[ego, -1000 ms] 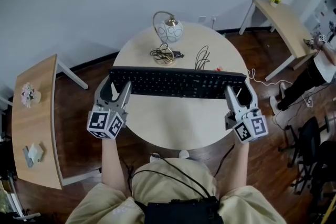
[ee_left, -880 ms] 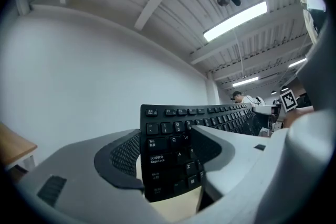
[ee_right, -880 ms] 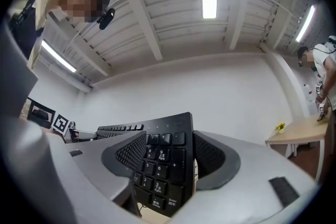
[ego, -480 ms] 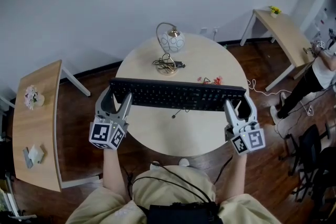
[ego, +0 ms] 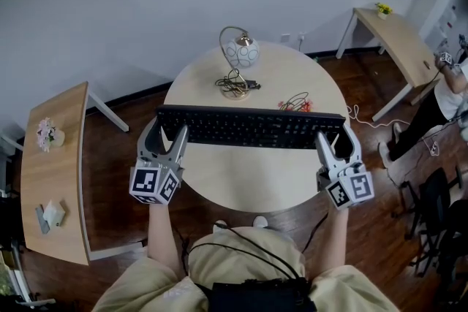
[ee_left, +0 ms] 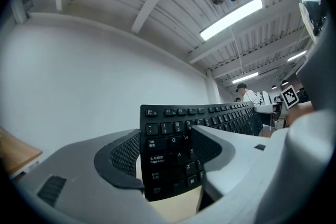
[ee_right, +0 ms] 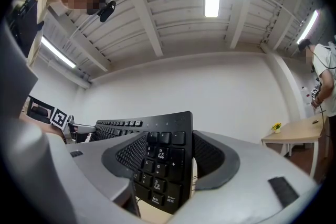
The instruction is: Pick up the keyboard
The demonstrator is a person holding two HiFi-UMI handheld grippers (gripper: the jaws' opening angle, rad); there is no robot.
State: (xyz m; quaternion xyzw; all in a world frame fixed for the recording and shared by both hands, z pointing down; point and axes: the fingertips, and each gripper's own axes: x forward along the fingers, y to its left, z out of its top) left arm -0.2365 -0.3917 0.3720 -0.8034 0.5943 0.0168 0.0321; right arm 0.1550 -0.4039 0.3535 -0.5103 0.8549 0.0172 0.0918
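Keyboard (ego: 252, 128) crosswise, left gripper (ego: 167, 132) to right gripper (ego: 336, 134)

There is one keyboard (ego: 252, 128) and two grippers, the left gripper (ego: 167, 134) and the right gripper (ego: 335, 137), each with one marker cube. One round table (ego: 256, 179) bears one lamp (ego: 240, 52) and two cable tangles: one dark tangle (ego: 232, 84) and one red-and-black tangle (ego: 296, 104). Two wooden desks stand aside, the left desk (ego: 51, 186) and the right desk (ego: 398, 40), each carrying one small bunch of flowers.
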